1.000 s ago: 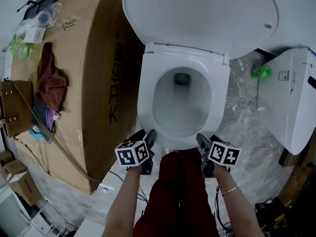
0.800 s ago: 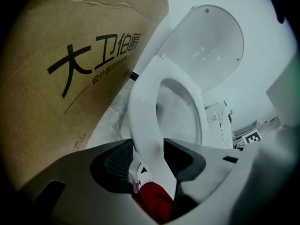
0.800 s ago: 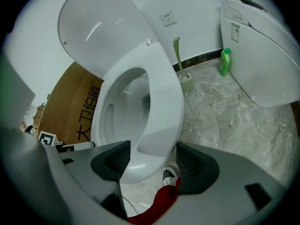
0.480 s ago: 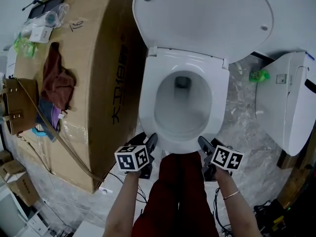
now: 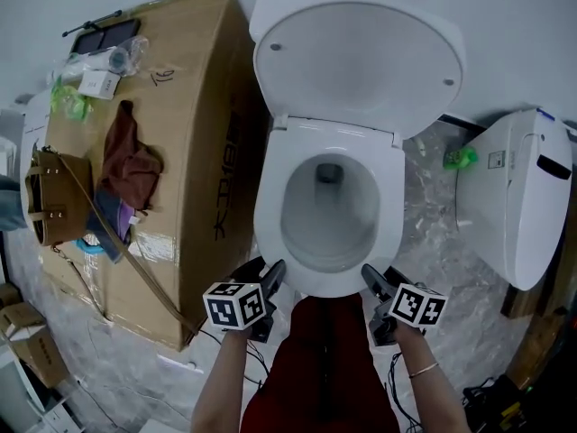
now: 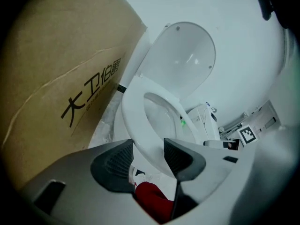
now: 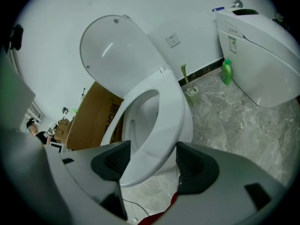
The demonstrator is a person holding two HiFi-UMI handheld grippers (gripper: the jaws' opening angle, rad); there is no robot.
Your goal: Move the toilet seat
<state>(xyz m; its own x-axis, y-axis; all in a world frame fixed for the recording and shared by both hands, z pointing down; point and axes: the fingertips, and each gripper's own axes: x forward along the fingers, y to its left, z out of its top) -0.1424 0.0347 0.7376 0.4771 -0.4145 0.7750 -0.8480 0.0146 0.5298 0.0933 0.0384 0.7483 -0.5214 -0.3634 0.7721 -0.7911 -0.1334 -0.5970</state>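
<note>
A: seat status?
B: toilet seat (image 5: 269,207) was tilted; front edge raised off the bowl (image 7: 186,123); rear at the hinge, below the upright lid (image 5: 361,61).
A: claws?
B: left gripper (image 5: 264,271) was clamped on the seat's front rim, left side; right gripper (image 5: 373,280) clamped on it, right side; rim filled both gaps, pads on it.
A: surroundings?
B: cardboard box (image 5: 180,106) just beside the toilet on the left; brown bag (image 5: 54,207) and cloth (image 5: 131,161) lay on top; second toilet (image 5: 514,197) stood apart on the right.
</note>
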